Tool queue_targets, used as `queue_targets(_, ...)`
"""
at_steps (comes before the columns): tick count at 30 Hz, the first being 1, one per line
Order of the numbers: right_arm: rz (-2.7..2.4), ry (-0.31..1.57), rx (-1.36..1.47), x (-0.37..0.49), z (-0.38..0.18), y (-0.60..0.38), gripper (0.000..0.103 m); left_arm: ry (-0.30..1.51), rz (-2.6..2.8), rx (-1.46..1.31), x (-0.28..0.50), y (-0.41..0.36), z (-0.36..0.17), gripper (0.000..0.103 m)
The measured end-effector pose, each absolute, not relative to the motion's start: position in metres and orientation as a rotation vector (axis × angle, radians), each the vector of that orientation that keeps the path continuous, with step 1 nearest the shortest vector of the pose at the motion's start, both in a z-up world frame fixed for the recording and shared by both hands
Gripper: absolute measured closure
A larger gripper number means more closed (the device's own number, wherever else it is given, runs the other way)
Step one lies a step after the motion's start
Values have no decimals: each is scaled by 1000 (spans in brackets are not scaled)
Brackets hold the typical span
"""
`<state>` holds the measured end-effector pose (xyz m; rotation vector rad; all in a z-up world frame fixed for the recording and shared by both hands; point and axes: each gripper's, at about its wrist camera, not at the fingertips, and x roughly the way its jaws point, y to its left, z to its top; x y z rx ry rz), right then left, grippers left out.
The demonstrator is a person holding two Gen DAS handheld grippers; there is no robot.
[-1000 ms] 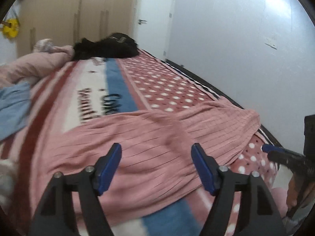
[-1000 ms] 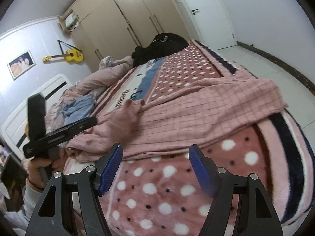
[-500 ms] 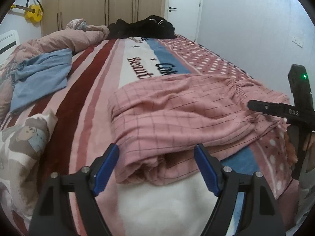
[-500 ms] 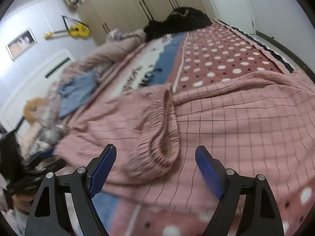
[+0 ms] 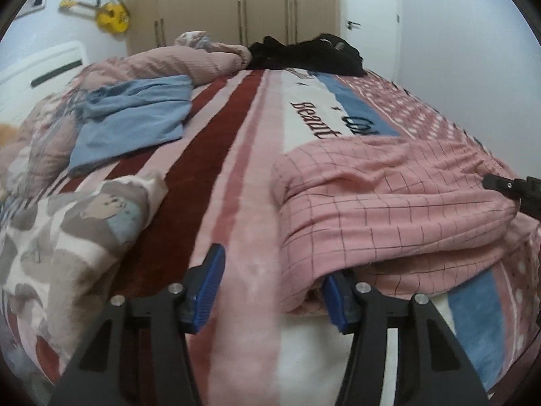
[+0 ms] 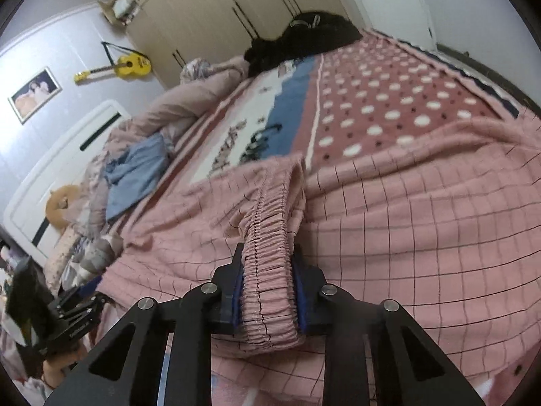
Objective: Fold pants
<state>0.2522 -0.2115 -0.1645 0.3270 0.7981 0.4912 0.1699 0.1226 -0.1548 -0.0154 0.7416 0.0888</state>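
The pink checked pants [image 5: 389,209] lie bunched on the bed's near right part. My left gripper [image 5: 270,291] is open at the pants' near left corner, and its right finger [image 5: 338,301] is tucked under the cloth edge. My right gripper [image 6: 268,291] is shut on the pants' gathered elastic waistband [image 6: 270,270]; the rest of the pants [image 6: 422,223] spread to the right. The right gripper shows at the right edge of the left wrist view [image 5: 517,189]. The left gripper shows at the lower left of the right wrist view [image 6: 71,308].
A striped and dotted blanket [image 5: 236,155] covers the bed. A blue garment [image 5: 132,118], a patterned pillow [image 5: 61,230], a pink duvet [image 5: 182,64] and black clothes [image 5: 304,54] lie on it. Wardrobes [image 5: 236,3] and a door [image 5: 368,17] stand behind.
My right gripper has closed on the waistband, which lay between its open fingers before. My left gripper has shifted left, so the pants now sit at its right finger.
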Motion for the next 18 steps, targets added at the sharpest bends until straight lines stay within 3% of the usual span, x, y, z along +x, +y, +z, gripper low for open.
queue_targets(6,522,747,320,246,-137,-207,85,735,78,-56,159,127,-149,49)
queue_targets(10,561,705,284,243,-109,-199,85,752,-23,-51,158,117,-148,35)
queue_targets(18,606,645,251,238,-71,-185,85,781,92,4,189,102,-161,35)
